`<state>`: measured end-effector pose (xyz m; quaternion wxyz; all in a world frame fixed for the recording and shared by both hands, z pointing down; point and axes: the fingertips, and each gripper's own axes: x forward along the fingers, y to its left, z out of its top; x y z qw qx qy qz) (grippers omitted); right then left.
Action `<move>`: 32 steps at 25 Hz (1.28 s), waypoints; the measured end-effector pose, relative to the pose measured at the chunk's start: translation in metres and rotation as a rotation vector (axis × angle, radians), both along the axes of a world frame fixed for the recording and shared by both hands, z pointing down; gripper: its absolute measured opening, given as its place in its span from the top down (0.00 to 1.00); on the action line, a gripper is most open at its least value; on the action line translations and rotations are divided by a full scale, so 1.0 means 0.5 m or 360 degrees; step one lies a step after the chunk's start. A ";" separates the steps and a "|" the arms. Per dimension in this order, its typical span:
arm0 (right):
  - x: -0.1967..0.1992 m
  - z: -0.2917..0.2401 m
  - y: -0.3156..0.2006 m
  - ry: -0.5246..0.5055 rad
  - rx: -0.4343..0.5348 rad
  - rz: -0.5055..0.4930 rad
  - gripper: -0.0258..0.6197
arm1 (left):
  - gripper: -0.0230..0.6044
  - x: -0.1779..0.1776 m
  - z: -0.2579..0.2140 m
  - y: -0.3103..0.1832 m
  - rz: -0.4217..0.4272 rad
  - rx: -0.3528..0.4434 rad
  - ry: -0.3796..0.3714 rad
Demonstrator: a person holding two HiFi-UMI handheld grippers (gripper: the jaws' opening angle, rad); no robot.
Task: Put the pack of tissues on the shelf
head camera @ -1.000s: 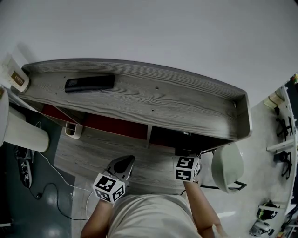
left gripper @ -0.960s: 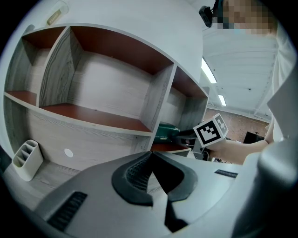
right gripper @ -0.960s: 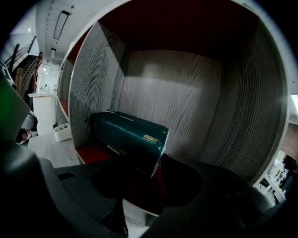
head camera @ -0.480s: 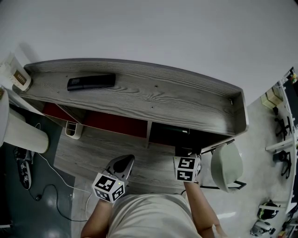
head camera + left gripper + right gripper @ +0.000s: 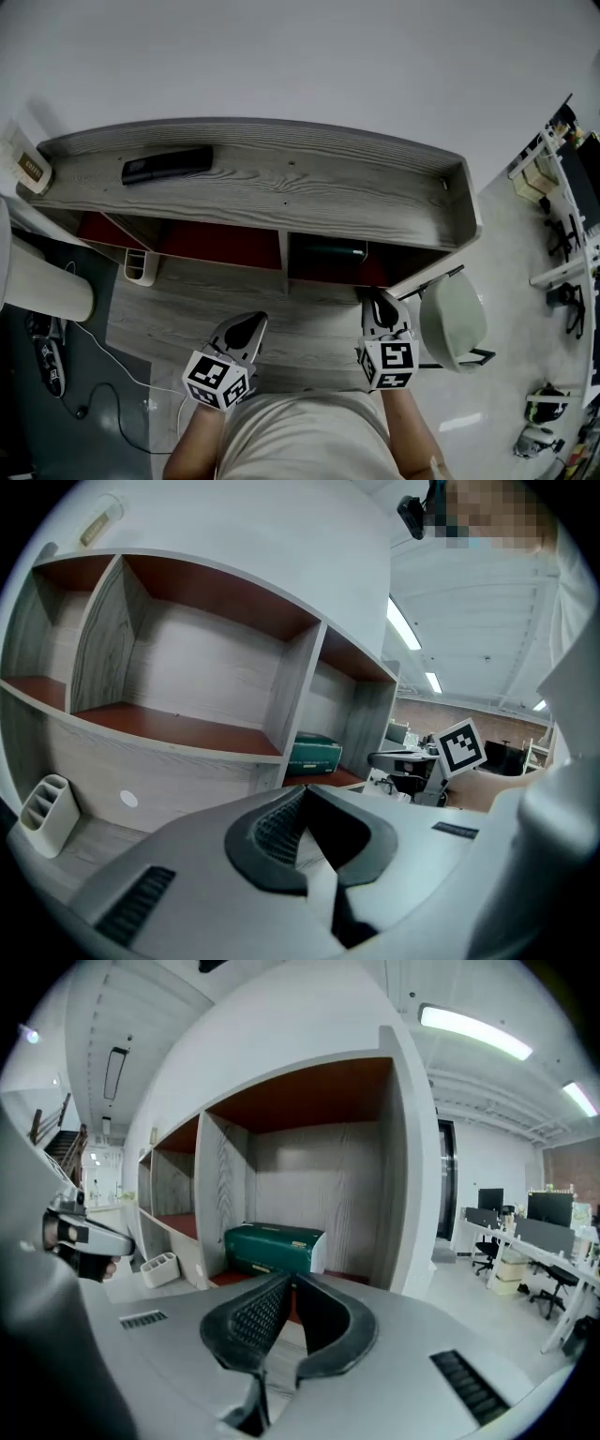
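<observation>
Finishing placement, I'd judge: pack of tissues (image 5: pixel 274 1246) sits in right-hand bay of shelf (image 5: pixel 412 1176), right gripper (image 5: pixel 289 1281) apart from it, jaws just closed empty, left gripper (image 5: pixel 303 791) clenched empty; next move only needs both drawn back.

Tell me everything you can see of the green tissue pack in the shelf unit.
The tissue pack is a dark green, rectangular block in what looks like soft plastic wrap, with small pale print on its front and a whitish end face on its right. It lies flat, long side facing out, on the red-brown floor of the lower right compartment, nearer that compartment's left divider; whether it touches the divider is unclear. Only the board beneath it is seen touching it. It looks intact and unopened.
</observation>
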<state>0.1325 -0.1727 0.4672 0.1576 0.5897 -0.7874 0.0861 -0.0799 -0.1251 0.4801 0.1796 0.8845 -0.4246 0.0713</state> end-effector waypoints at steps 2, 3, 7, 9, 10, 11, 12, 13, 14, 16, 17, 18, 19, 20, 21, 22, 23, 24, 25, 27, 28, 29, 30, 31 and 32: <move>0.004 -0.010 0.024 -0.0075 -0.0002 -0.0022 0.92 | 0.94 0.006 -0.003 0.001 0.0007 0.0011 0.0003; 0.005 -0.013 0.037 -0.0104 -0.0001 -0.0038 0.92 | 0.94 0.009 -0.005 0.001 0.0011 0.0018 0.0006; 0.013 -0.032 0.083 -0.0143 0.0048 -0.0098 0.92 | 0.94 0.026 -0.012 0.001 0.0048 0.0037 0.0008; 0.019 -0.042 0.102 -0.0121 0.0076 -0.0118 0.92 | 0.94 0.036 -0.015 0.001 0.0068 0.0042 0.0006; 0.022 -0.045 0.110 -0.0111 0.0089 -0.0124 0.92 | 0.94 0.040 -0.015 0.002 0.0077 0.0045 0.0005; 0.024 -0.050 0.118 -0.0106 0.0102 -0.0131 0.92 | 0.94 0.044 -0.016 0.002 0.0086 0.0048 0.0004; 0.025 -0.053 0.125 -0.0102 0.0112 -0.0138 0.92 | 0.94 0.049 -0.018 0.002 0.0095 0.0052 0.0004; 0.026 -0.056 0.132 -0.0098 0.0118 -0.0144 0.92 | 0.94 0.053 -0.019 0.003 0.0105 0.0056 0.0004; 0.027 -0.058 0.138 -0.0095 0.0122 -0.0147 0.92 | 0.94 0.058 -0.021 0.004 0.0114 0.0060 0.0004; 0.029 -0.058 0.149 -0.0097 0.0125 -0.0143 0.92 | 0.94 0.067 -0.026 0.007 0.0133 0.0072 0.0005; 0.030 -0.056 0.154 -0.0102 0.0125 -0.0141 0.92 | 0.94 0.072 -0.029 0.009 0.0142 0.0080 0.0006; 0.031 -0.055 0.158 -0.0108 0.0125 -0.0139 0.92 | 0.94 0.077 -0.032 0.011 0.0150 0.0089 0.0007; 0.031 -0.053 0.161 -0.0112 0.0124 -0.0137 0.92 | 0.94 0.082 -0.035 0.013 0.0160 0.0096 0.0007; 0.032 -0.051 0.165 -0.0116 0.0124 -0.0129 0.92 | 0.94 0.086 -0.036 0.016 0.0172 0.0101 0.0005; 0.033 -0.050 0.168 -0.0120 0.0123 -0.0119 0.92 | 0.94 0.091 -0.038 0.019 0.0186 0.0104 0.0002; 0.035 -0.050 0.169 -0.0125 0.0125 -0.0111 0.92 | 0.94 0.096 -0.039 0.022 0.0199 0.0107 -0.0002; 0.037 -0.050 0.170 -0.0130 0.0129 -0.0105 0.92 | 0.94 0.100 -0.040 0.025 0.0211 0.0111 -0.0007; 0.037 -0.051 0.171 -0.0133 0.0133 -0.0103 0.92 | 0.94 0.103 -0.041 0.027 0.0221 0.0115 -0.0013; 0.037 -0.052 0.171 -0.0131 0.0136 -0.0102 0.92 | 0.94 0.104 -0.041 0.029 0.0228 0.0118 -0.0018; 0.037 -0.050 0.172 -0.0112 0.0136 -0.0094 0.92 | 0.94 0.106 -0.041 0.032 0.0239 0.0119 -0.0023; 0.037 -0.048 0.173 -0.0097 0.0135 -0.0089 0.92 | 0.94 0.106 -0.041 0.033 0.0243 0.0117 -0.0024; 0.037 -0.046 0.174 -0.0083 0.0134 -0.0084 0.92 | 0.94 0.106 -0.040 0.033 0.0248 0.0115 -0.0026; 0.038 -0.044 0.174 -0.0075 0.0134 -0.0077 0.92 | 0.94 0.105 -0.040 0.034 0.0253 0.0113 -0.0028; 0.039 -0.043 0.173 -0.0075 0.0134 -0.0068 0.92 | 0.94 0.105 -0.040 0.034 0.0258 0.0111 -0.0031; 0.039 -0.042 0.173 -0.0079 0.0135 -0.0060 0.92 | 0.94 0.104 -0.039 0.034 0.0263 0.0108 -0.0034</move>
